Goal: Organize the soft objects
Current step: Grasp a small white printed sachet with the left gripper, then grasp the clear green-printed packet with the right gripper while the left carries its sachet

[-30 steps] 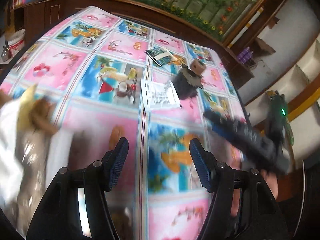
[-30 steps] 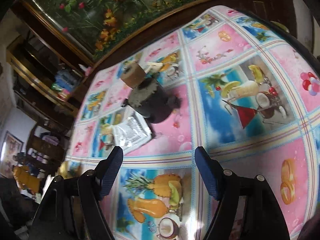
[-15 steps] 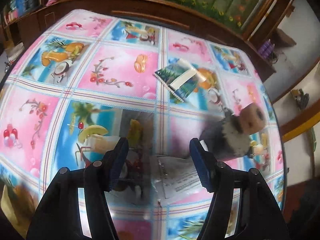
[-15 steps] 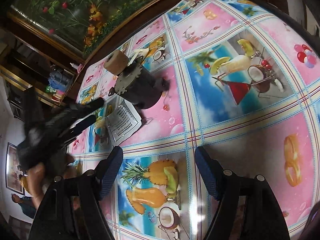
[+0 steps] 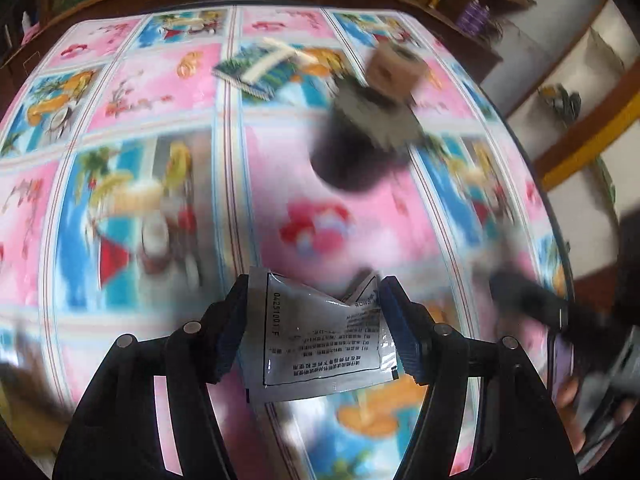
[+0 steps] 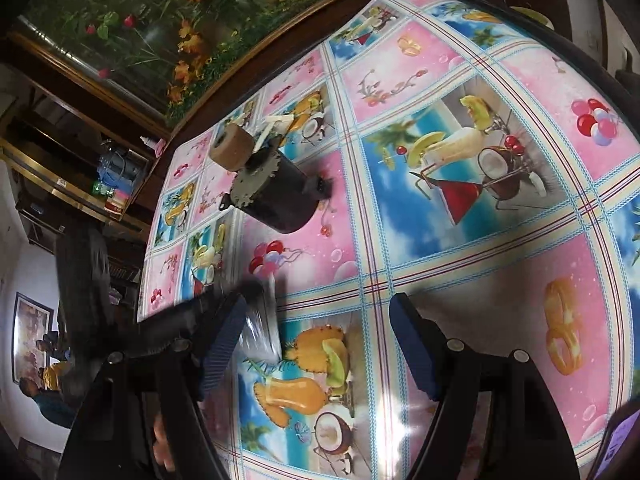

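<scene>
Left gripper (image 5: 313, 320), its black arms tipped with ribbed blue pads, has a silvery foil sachet (image 5: 320, 344) printed with black text lying between its two fingers. The sachet fills the gap from pad to pad, one top corner crumpled up, but whether the pads actually press on it cannot be told. Everything beyond it in the left wrist view is smeared with motion blur.

Right gripper (image 6: 316, 340) stands spread wide above the glossy plastic tablecloth (image 6: 480, 272), a pink and blue grid of printed fruit drinks and balloons, with nothing between its pads.

Further along the table, a dark furry plush toy (image 6: 280, 196) with a grey jagged collar and a tan cylindrical snout lies on its side on a pink square. Its shape is hard to read in the blurred left view. Behind it sits a flat green and white packet (image 5: 260, 70), partly hidden by the toy in the right view.

In the right wrist view the left gripper appears only as a dark blur at the lower left, the sachet a shiny smear beside it.
</scene>
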Available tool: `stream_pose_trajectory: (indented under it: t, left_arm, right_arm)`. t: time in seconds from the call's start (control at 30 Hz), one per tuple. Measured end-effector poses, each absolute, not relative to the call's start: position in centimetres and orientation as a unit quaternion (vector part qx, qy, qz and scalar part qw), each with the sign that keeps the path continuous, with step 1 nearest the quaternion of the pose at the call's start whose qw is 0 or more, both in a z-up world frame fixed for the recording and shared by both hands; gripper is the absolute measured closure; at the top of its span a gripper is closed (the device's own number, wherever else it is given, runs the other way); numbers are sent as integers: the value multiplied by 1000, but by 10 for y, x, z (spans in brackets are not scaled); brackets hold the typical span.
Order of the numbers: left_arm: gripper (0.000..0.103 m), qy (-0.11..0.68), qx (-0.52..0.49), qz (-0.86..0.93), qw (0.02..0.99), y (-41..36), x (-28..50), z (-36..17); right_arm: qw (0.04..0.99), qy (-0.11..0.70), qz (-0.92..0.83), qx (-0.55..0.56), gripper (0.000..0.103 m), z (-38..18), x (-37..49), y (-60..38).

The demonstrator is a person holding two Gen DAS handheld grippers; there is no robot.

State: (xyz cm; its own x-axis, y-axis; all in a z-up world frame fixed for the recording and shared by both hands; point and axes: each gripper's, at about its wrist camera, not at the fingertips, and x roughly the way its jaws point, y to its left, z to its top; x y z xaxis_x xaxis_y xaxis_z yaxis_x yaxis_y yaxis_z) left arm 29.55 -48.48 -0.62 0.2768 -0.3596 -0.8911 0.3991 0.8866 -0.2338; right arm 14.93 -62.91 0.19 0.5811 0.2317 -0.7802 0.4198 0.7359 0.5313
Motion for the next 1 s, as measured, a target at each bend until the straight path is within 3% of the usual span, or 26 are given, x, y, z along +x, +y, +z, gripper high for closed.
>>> stream_pose_trajectory:
  t: [0.1,0.4,0.6,0.73,0.8,0.83,1.0]
  left_arm:
    - [39,561,52,-240,791,-489,275,-1]
    - [39,569,3,-222,792,-468,244,-7]
    - [40,536,20,-201,820,-469,214,-10]
    - [69,516,15,-203,832,-463,188,-14]
    - [72,516,-19,-213,829,-450,178,-16]
    - [80,518,-33,-217,827,-445,174,-17]
    - [80,503,-132,-237,820,-394,149,-3]
  right_arm:
    - [819,451,-60,350,29,6,150,-626]
    - [823,456,-60,335,29,6,152,-621]
    - [821,465,-62,325,29,2,155,-617]
    - [819,470,-65,322,29,-2,156,-618]
    - [820,472,-62,318,29,-2,157,-616]
    - [824,469,-57,312,29,-1,159,-613]
    - [847,452,-36,277,29,9,159,-599]
